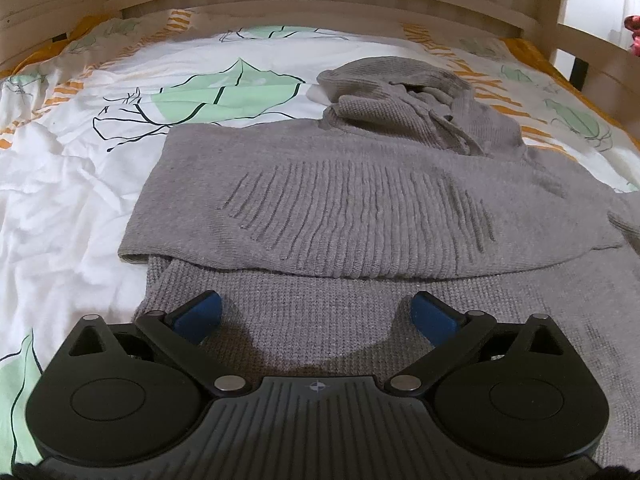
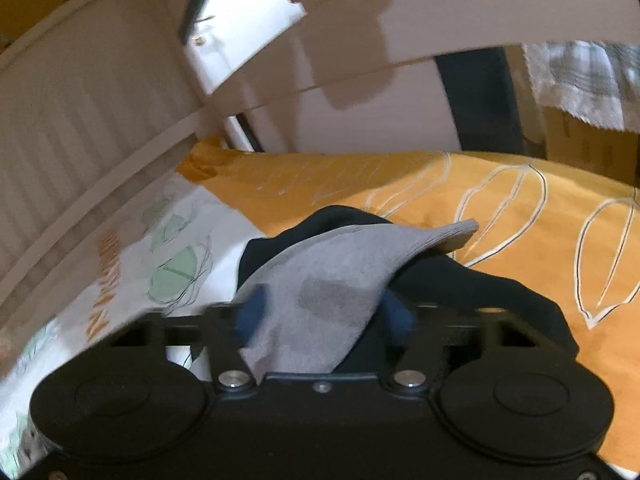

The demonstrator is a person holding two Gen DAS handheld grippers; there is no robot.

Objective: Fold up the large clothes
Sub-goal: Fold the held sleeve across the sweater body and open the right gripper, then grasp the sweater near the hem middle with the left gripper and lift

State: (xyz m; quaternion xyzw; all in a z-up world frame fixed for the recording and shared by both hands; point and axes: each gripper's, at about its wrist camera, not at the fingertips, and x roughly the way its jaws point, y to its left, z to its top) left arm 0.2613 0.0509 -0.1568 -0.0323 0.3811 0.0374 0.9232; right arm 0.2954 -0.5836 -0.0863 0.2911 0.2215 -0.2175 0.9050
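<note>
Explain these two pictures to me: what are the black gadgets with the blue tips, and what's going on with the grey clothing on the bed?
No robot here: a person holds a two-finger gripper in each hand, each carrying a wide-angle camera that looks along its fingers. The left camera shows the left gripper wide open and empty above a grey knitted sweater, partly folded on a leaf-patterned duvet. The right camera shows the right gripper shut on a flap of grey fabric, probably part of that sweater. Something dark lies beyond it on the orange bedding.
</note>
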